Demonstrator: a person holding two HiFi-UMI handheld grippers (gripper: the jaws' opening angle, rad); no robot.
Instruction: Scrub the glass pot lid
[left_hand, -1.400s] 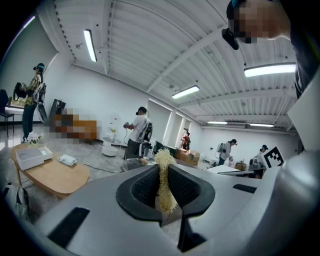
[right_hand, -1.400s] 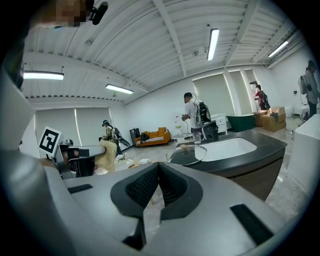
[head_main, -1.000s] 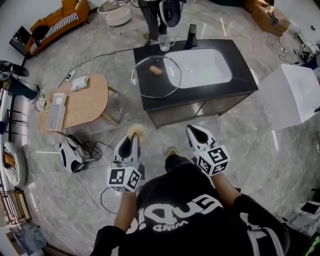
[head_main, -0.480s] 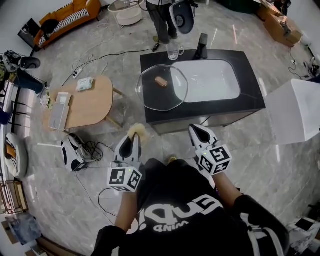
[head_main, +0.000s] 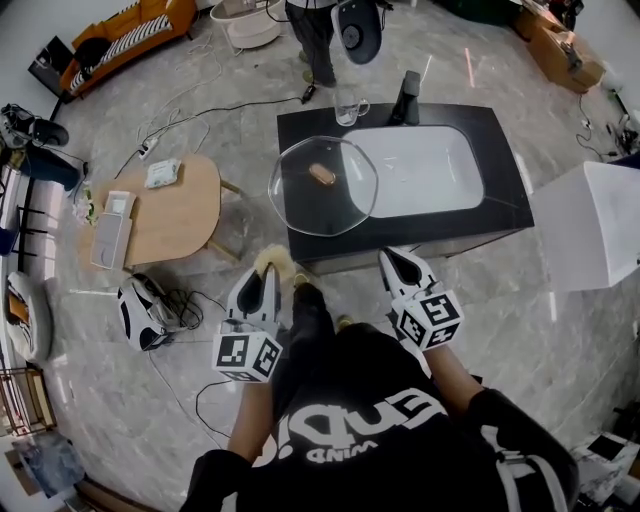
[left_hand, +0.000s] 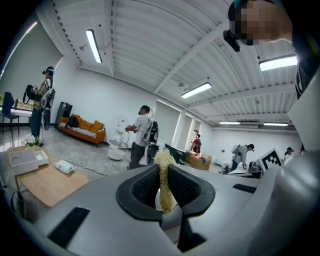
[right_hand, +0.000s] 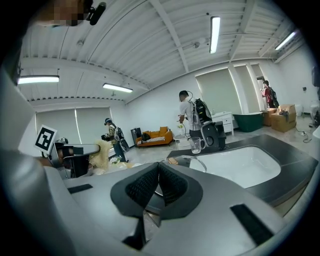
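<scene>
Glass lid (head_main: 322, 186) at the worktop's (head_main: 505, 205) left end is being approached; scrubber (head_main: 272, 262) is clamped in left gripper (head_main: 264, 285), right gripper (head_main: 396, 265) is closed empty; scrubbing is not yet begun.

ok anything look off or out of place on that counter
The glass pot lid lies at the left end of the counter. Its rim seems to poke out past the counter's left edge, while its other side overlaps the rim of the sink. Nothing looks spilled or broken.
</scene>
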